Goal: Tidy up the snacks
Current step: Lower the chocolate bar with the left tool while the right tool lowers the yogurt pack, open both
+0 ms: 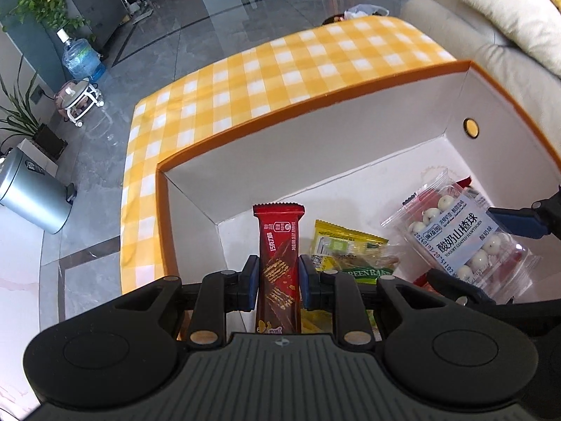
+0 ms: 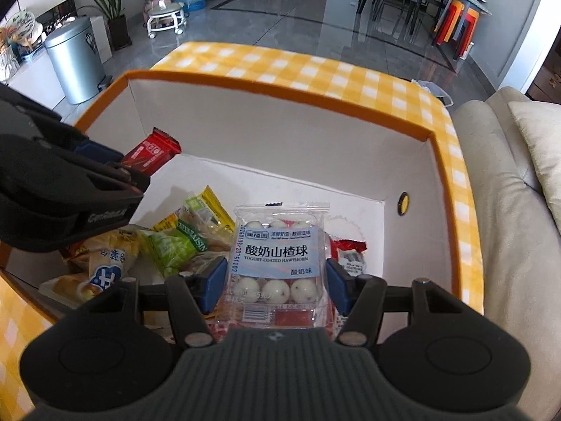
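Note:
My left gripper (image 1: 278, 282) is shut on a red chocolate wafer bar (image 1: 279, 252) and holds it upright over the orange-rimmed white box (image 1: 280, 112). It also shows in the right wrist view, where the red bar (image 2: 154, 151) sticks out at the left. My right gripper (image 2: 275, 282) is shut on a clear pack of yogurt-coated hawthorn balls (image 2: 277, 252), held over the box (image 2: 280, 94). The same pack (image 1: 463, 235) shows at the right in the left wrist view. Yellow and green snack packs (image 2: 189, 235) lie on the box floor.
The box stands on a table with a yellow checked cloth (image 1: 280, 70). A beige sofa (image 2: 508, 193) is at the right. A silver bin (image 2: 75, 59), a water bottle (image 1: 82, 56) and plants stand on the grey floor beyond.

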Demonstrator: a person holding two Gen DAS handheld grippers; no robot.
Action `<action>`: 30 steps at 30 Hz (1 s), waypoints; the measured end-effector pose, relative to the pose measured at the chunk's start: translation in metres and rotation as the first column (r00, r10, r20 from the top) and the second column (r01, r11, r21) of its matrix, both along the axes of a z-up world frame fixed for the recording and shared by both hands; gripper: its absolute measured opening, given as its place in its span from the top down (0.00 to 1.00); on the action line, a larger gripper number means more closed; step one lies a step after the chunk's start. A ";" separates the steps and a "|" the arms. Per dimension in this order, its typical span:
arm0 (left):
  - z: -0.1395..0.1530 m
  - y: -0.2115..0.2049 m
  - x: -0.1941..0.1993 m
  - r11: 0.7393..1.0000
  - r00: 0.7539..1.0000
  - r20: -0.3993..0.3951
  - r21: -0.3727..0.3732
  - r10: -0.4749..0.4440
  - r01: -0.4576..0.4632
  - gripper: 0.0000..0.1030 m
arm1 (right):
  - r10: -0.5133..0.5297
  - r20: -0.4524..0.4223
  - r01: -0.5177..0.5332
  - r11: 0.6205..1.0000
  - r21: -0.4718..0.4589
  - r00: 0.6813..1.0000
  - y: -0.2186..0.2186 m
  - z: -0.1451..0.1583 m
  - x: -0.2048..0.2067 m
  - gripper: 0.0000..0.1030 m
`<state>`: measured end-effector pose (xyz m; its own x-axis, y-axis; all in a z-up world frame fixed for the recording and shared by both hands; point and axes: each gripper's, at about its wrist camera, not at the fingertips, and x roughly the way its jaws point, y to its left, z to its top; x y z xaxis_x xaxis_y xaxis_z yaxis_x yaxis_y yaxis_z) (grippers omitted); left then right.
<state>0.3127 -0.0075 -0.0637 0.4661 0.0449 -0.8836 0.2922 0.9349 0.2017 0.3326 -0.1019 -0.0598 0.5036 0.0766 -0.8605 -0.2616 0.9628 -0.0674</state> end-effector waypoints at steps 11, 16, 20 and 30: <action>-0.025 0.002 0.014 0.999 0.999 -0.040 0.035 0.021 -0.020 0.76 | 0.036 -0.059 -0.038 0.999 -0.036 0.998 0.005 -0.018 0.014 0.43; -0.032 0.000 0.016 0.998 0.998 -0.050 0.049 0.027 -0.024 0.75 | 0.037 -0.070 -0.040 0.998 -0.041 0.997 0.005 -0.020 0.019 0.43; -0.035 -0.001 0.015 0.998 0.998 -0.060 0.046 0.036 -0.034 0.72 | 0.054 -0.104 -0.061 0.996 -0.068 0.993 0.008 -0.021 0.022 0.42; -0.022 -0.005 0.001 0.999 1.000 -0.005 0.038 -0.011 0.011 0.49 | 0.052 -0.107 -0.063 0.993 -0.103 0.993 0.009 -0.016 0.019 0.33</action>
